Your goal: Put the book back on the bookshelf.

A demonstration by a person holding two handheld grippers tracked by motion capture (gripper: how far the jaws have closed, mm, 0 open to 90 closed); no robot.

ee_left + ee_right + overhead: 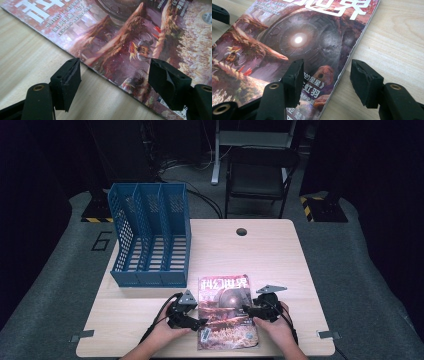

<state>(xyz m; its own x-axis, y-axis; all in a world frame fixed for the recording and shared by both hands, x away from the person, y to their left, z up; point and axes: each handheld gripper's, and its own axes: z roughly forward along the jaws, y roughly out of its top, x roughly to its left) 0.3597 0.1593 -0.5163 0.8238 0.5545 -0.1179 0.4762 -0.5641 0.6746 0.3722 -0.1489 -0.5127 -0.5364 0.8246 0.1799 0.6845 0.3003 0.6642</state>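
At the bench's point(150, 320) near edge, from above, the magazine point(225, 312) lies long axis twelve-to-six between my tools. Left tool point(115, 75): jaws wide, straddling its left edge. Right tool point(325, 82): wide, straddling its right edge, equally close.

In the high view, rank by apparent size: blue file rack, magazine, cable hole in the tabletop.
1. Blue file rack, largest.
2. Magazine, clearly smaller, though nearer the camera.
3. Cable hole, smallest by far.
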